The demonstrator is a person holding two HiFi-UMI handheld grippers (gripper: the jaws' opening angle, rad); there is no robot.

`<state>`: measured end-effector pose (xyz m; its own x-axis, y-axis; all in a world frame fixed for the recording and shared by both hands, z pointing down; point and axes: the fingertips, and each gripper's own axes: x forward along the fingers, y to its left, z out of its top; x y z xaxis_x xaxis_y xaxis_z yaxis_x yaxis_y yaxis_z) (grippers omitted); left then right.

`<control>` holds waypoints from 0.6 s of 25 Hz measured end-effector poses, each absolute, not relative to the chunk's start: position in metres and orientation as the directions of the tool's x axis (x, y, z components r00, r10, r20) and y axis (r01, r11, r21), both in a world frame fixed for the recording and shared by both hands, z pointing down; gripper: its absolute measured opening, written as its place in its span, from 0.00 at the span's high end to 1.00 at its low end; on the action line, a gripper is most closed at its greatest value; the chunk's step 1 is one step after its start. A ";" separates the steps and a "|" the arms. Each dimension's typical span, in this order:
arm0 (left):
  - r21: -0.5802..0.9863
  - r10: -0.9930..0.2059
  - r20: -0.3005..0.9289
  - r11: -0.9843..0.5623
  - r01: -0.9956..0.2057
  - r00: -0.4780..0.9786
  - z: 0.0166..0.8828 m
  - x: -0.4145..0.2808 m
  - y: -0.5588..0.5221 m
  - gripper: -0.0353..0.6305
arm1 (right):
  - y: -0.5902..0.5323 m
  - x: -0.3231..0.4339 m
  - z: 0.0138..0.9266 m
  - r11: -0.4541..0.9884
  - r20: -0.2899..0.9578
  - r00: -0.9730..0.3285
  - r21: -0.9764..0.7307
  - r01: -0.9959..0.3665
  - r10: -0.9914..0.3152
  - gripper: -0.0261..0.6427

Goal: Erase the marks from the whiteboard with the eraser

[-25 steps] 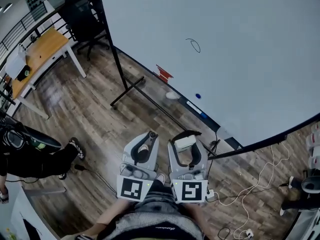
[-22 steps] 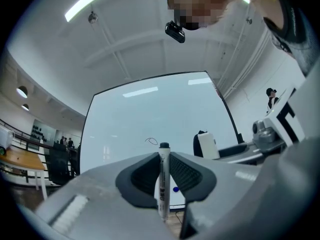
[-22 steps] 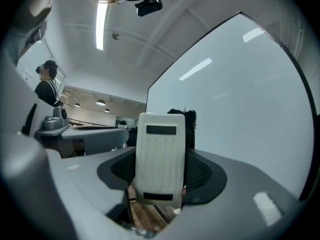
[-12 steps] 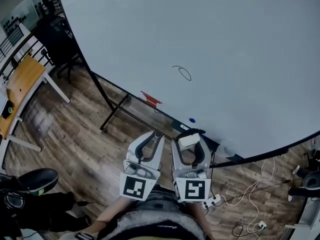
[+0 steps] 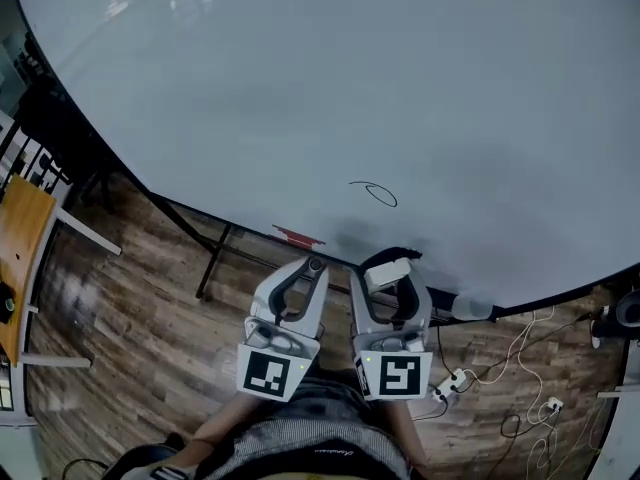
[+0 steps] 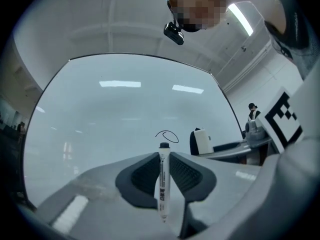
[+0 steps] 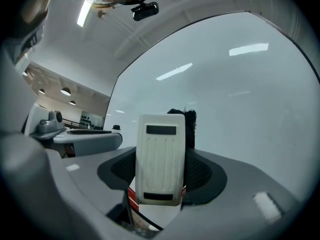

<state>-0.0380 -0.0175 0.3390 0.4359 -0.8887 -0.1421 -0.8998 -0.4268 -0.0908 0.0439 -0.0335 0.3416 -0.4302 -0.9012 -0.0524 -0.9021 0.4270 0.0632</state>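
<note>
Now the whiteboard [image 5: 400,88] fills far more of the head view than a second ago, and both grippers have come up close beneath it. One black loop mark [image 5: 373,193] sits low on the whiteboard, just above the two grippers. The right gripper [image 5: 392,264] is clamped on the one white eraser [image 5: 386,275], near the whiteboard's lower edge. The left gripper [image 5: 313,266] pinches one marker [image 6: 163,184] tight.

Dark wood-plank floor [image 5: 130,318], orange-topped table [image 5: 20,236] at left, white cables [image 5: 515,353] at right, ceiling strip light [image 6: 245,19]
</note>
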 end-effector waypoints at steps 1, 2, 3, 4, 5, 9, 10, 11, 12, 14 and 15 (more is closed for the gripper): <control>-0.095 -0.876 -0.143 -0.451 -0.887 0.461 0.339 -0.038 -0.022 0.84 | -0.037 0.043 0.342 0.413 -0.050 -0.416 0.065 -0.909 -0.908 0.57; -0.105 -0.862 -0.144 -0.475 -0.874 0.485 0.340 -0.037 -0.026 0.84 | -0.041 0.042 0.343 0.398 -0.046 -0.402 0.068 -0.915 -0.915 0.57; -0.115 -0.850 -0.144 -0.495 -0.861 0.507 0.341 -0.036 -0.031 0.84 | -0.044 0.042 0.343 0.385 -0.042 -0.389 0.071 -0.920 -0.920 0.57; -0.119 -0.841 -0.142 -0.510 -0.852 0.523 0.343 -0.035 -0.035 0.84 | -0.047 0.042 0.344 0.376 -0.037 -0.379 0.076 -0.924 -0.925 0.57; -0.116 -0.835 -0.141 -0.520 -0.847 0.532 0.345 -0.033 -0.039 0.84 | -0.050 0.043 0.343 0.370 -0.034 -0.373 0.082 -0.926 -0.927 0.57; -0.118 -0.814 -0.147 -0.549 -0.827 0.562 0.347 -0.025 -0.046 0.84 | -0.055 0.047 0.337 0.364 -0.034 -0.368 0.094 -0.927 -0.929 0.57; -0.122 -0.809 -0.142 -0.558 -0.821 0.571 0.348 -0.022 -0.048 0.84 | -0.057 0.050 0.336 0.361 -0.039 -0.366 0.092 -0.928 -0.930 0.57; -0.124 -0.806 -0.137 -0.562 -0.818 0.575 0.349 -0.019 -0.050 0.84 | -0.059 0.052 0.334 0.360 -0.045 -0.365 0.089 -0.929 -0.930 0.57; -0.121 -0.808 -0.134 -0.561 -0.819 0.573 0.349 -0.017 -0.052 0.84 | -0.061 0.054 0.333 0.363 -0.052 -0.368 0.087 -0.928 -0.928 0.57; -0.106 -0.822 -0.136 -0.543 -0.833 0.553 0.347 -0.015 -0.055 0.84 | -0.063 0.056 0.329 0.382 -0.055 -0.387 0.089 -0.920 -0.920 0.57; -0.092 -0.831 -0.140 -0.530 -0.843 0.538 0.345 -0.015 -0.056 0.84 | -0.065 0.056 0.328 0.396 -0.049 -0.401 0.088 -0.914 -0.915 0.57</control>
<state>-0.0150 -0.0563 0.3446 0.5378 -0.8314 -0.1399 -0.8431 -0.5299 -0.0921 0.0563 -0.0647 0.3278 -0.4007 -0.9149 -0.0494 -0.9142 0.3956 0.0876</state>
